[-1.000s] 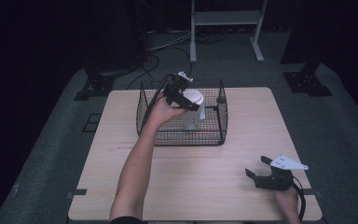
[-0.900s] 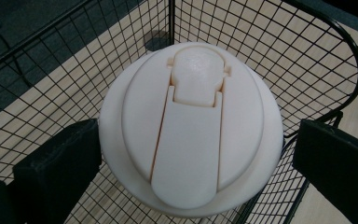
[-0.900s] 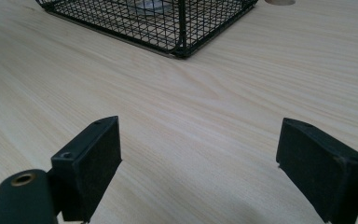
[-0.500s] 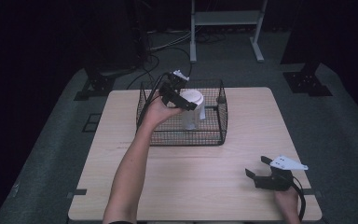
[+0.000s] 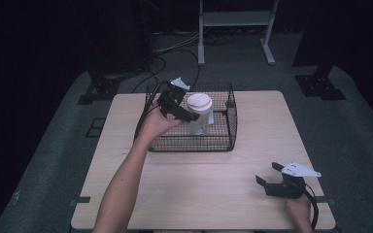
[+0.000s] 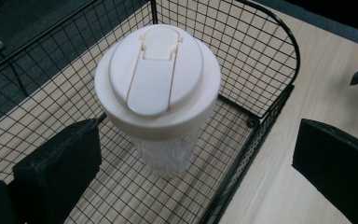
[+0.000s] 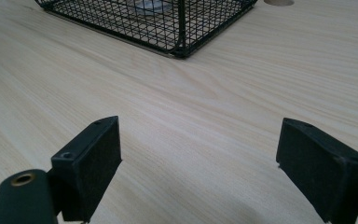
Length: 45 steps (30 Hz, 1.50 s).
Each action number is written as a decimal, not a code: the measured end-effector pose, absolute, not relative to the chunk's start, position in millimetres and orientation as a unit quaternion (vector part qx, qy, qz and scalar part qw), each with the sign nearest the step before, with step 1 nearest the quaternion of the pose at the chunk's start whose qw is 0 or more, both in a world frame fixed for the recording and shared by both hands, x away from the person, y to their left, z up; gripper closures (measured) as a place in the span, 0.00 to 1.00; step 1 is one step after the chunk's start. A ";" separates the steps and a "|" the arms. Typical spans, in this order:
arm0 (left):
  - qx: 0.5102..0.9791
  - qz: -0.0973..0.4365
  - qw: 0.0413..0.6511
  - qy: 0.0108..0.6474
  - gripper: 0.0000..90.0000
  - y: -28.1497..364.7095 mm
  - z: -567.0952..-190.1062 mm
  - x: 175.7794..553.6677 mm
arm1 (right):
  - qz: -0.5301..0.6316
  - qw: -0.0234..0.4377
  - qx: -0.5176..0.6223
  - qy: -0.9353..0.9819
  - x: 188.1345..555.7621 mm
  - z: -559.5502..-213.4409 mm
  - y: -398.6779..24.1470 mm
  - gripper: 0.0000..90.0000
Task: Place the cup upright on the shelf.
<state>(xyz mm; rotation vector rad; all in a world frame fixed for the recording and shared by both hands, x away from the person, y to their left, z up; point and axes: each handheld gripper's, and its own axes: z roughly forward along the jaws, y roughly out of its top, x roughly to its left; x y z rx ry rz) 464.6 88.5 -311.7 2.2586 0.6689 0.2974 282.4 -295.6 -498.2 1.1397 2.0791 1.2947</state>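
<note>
A clear cup with a cream flip lid stands upright inside a black wire basket at the back middle of the table. My left gripper hangs open just left of the cup, over the basket's left side. In the left gripper view the cup sits ahead of my left gripper, whose wide-apart jaws do not touch it, and the basket's wall curves behind it. My right gripper rests open near the table's front right corner, and my right gripper has bare wood between its jaws.
The light wooden table stretches bare between the basket and the front edge. In the right gripper view the basket's corner shows far ahead. Dark floor, cables and a metal stand's legs lie beyond the table.
My left gripper has drawn back slightly to the left of the cup. The cup, the basket and the right gripper have stayed where they were.
</note>
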 end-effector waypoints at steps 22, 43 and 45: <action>0.881 0.113 0.383 0.254 0.00 123.7 -322.6 430.5 | 0.468 0.221 0.415 0.748 282.2 -498.2 -296.4 0.14; 0.879 0.108 0.399 0.239 0.00 139.7 -333.5 399.3 | 0.468 0.222 0.416 0.748 282.0 -498.3 -296.5 0.14; 0.877 0.108 0.402 0.240 0.00 140.8 -335.0 396.5 | 0.467 0.222 0.415 0.748 282.0 -498.2 -296.6 0.14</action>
